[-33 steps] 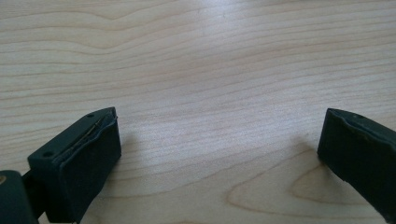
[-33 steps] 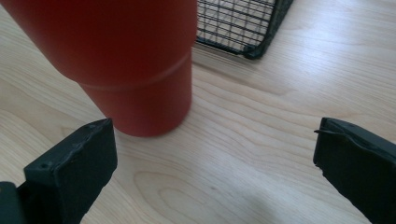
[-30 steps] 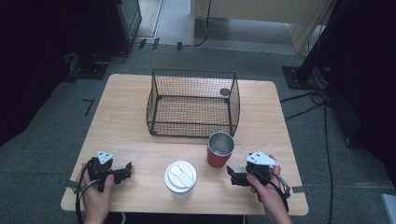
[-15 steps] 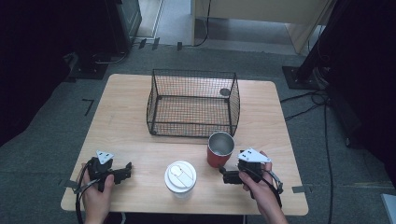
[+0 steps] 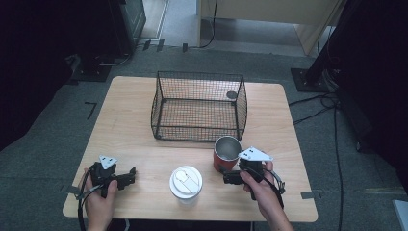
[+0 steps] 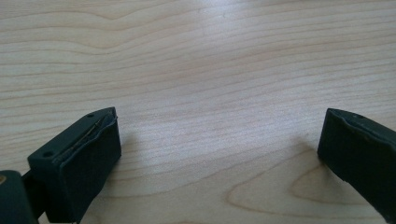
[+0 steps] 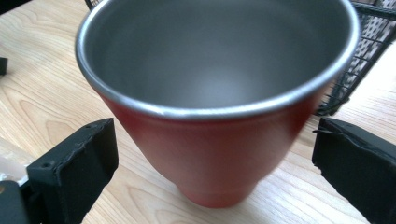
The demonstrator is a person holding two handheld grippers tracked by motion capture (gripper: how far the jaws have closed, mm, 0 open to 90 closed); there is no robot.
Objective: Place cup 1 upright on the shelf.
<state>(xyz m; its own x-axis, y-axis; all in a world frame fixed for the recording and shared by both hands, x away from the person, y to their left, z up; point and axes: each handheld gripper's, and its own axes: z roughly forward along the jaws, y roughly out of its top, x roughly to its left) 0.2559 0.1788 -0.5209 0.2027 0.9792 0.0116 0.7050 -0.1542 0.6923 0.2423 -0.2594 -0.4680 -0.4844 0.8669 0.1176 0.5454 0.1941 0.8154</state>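
Having slid left since earlier, right gripper now bracketing red steel tumbler, jaws wide, ungripped, for grasping; left gripper idling agape, empty.

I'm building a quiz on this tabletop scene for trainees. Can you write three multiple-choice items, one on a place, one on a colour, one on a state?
1. Where does the red metal cup stand?
A. inside the wire basket
B. on the table just outside the basket's near right corner
C. on the floor

2. What colour is the lid of the paper cup?
A. white
B. black
C. green

3. How does the right gripper stand to the red metal cup?
A. shut on it
B. open, fingers either side, not touching
C. turned away from it

Answers: 1 B, the high view shows it on the wood before the basket. 2 A, the lid is white from above. 3 B, the right gripper view shows gaps on both sides.
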